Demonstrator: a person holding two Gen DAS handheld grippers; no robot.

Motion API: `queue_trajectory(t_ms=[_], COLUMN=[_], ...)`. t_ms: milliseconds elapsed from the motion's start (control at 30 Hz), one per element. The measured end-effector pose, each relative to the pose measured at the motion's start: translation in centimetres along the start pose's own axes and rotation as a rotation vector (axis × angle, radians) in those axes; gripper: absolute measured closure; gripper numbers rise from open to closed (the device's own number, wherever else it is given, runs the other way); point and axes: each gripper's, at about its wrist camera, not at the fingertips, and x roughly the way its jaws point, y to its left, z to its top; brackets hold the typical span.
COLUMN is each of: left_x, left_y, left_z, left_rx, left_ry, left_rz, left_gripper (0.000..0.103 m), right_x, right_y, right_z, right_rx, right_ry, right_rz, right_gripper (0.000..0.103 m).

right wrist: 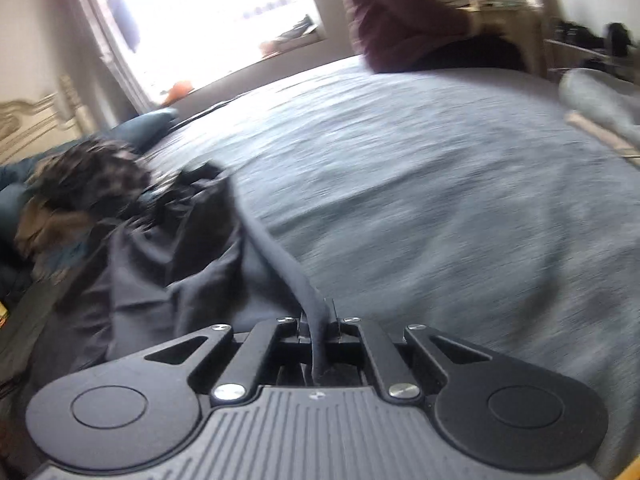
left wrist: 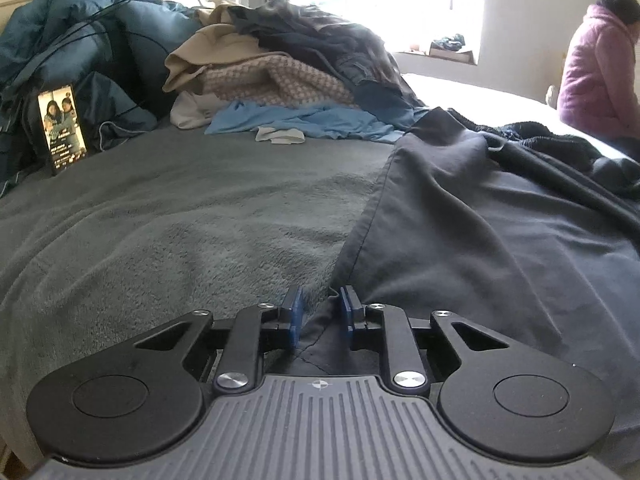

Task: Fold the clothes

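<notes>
A dark navy garment lies spread over the right half of the grey blanket on the bed. My left gripper is low at its near corner, open, blue pads apart, with that corner lying in the gap between them. In the blurred right wrist view my right gripper is shut on a thick rolled edge of the same dark garment. That edge runs away from the fingers, up and to the left across the blanket.
A pile of clothes sits at the head of the bed, with a light blue piece in front. A phone leans on a teal duvet at left. A person in a pink jacket stands beyond the bed.
</notes>
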Motion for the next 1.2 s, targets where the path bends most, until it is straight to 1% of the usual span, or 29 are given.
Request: queue_trajectory(t_ms=[100, 133, 167, 200, 233, 267, 300, 333, 367, 467, 567, 633, 700, 733, 767, 833, 900, 1000, 1067, 1100, 1133, 1167, 1200], left_x=[0.1, 0.1, 0.1, 0.1, 0.0, -0.2, -0.3, -0.5, -0.7, -0.5, 0.0, 0.0, 0.0, -0.1, -0.1, -0.1, -0.2, -0.3, -0.4, -0.5, -0.6, -0.8, -0.9], left_y=[-0.2, -0.2, -0.2, -0.2, -0.1, 0.1, 0.3, 0.5, 0.9, 2.0, 2.4, 2.3, 2.1, 2.1, 2.1, 2.1, 2.2, 2.3, 2.5, 2.6, 2.6, 2.6, 2.6], left_z=[0.1, 0.1, 0.1, 0.1, 0.1, 0.2, 0.3, 0.4, 0.5, 0.7, 0.6, 0.5, 0.5, 0.4, 0.4, 0.4, 0.5, 0.6, 0.7, 0.7, 0.6, 0.6, 0.5], left_rx=[0.025, 0.038, 0.05, 0.06, 0.066, 0.069, 0.069, 0.064, 0.053, 0.014, -0.011, -0.022, -0.034, -0.042, -0.049, -0.056, -0.062, -0.068, -0.074, -0.079, -0.084, -0.086, -0.083], left_ry=[0.0, -0.002, -0.004, -0.005, -0.003, 0.002, 0.008, 0.013, 0.021, 0.052, 0.074, 0.064, 0.058, 0.056, 0.055, 0.056, 0.063, 0.075, 0.082, 0.084, 0.086, 0.086, 0.085], left_rz=[-0.001, -0.001, 0.0, 0.003, 0.003, 0.001, -0.005, -0.013, -0.024, -0.063, -0.088, -0.088, -0.095, -0.1, -0.105, -0.112, -0.12, -0.135, -0.15, -0.158, -0.166, -0.174, -0.179], left_gripper=[0.082, 0.08, 0.077, 0.076, 0.071, 0.064, 0.06, 0.051, 0.043, 0.037, 0.036, 0.039, 0.047, 0.052, 0.055, 0.057, 0.059, 0.065, 0.075, 0.078, 0.084, 0.091, 0.093], right_x=[1.9, 2.5, 3.1, 3.4, 3.1, 2.7, 1.8, 0.6, -0.5, -2.5, -4.6, -6.0, -7.1, -6.6, -5.9, -3.7, -1.3, 2.1, 3.9, 4.3, 4.6, 4.5, 4.7], right_y=[-1.4, -1.9, -2.4, -2.9, -3.2, -3.3, -3.2, -3.0, -2.7, -0.7, 1.4, 2.8, 4.4, 5.7, 6.9, 10.1, 13.3, 17.1, 18.3, 18.7, 19.2, 19.7, 20.1], right_z=[0.3, 0.4, 0.5, 0.7, 0.7, 0.8, 1.0, 1.0, 1.0, 0.2, -0.6, -1.1, -1.8, -2.6, -3.3, -5.1, -6.7, -8.6, -9.3, -9.6, -9.9, -10.3, -10.4], right_rx=[0.004, 0.007, 0.02, 0.036, 0.057, 0.076, 0.081, 0.073, 0.063, 0.007, -0.048, -0.085, -0.116, -0.111, -0.103, -0.09, -0.099, -0.099, -0.069, -0.065, -0.065, -0.076, -0.084], right_ry=[0.005, 0.01, 0.018, 0.021, 0.012, -0.002, -0.029, -0.066, -0.095, -0.103, -0.112, -0.118, -0.11, -0.06, -0.002, 0.12, 0.211, 0.299, 0.344, 0.346, 0.346, 0.343, 0.341], right_rz=[-0.067, -0.085, -0.089, -0.091, -0.089, -0.089, -0.094, -0.104, -0.106, -0.04, 0.025, 0.069, 0.128, 0.208, 0.283, 0.414, 0.486, 0.496, 0.479, 0.472, 0.468, 0.472, 0.474], right_gripper=[0.098, 0.094, 0.087, 0.084, 0.079, 0.068, 0.062, 0.056, 0.054, 0.046, 0.045, 0.045, 0.045, 0.045, 0.045, 0.044, 0.044, 0.044, 0.044, 0.043, 0.043, 0.047, 0.06])
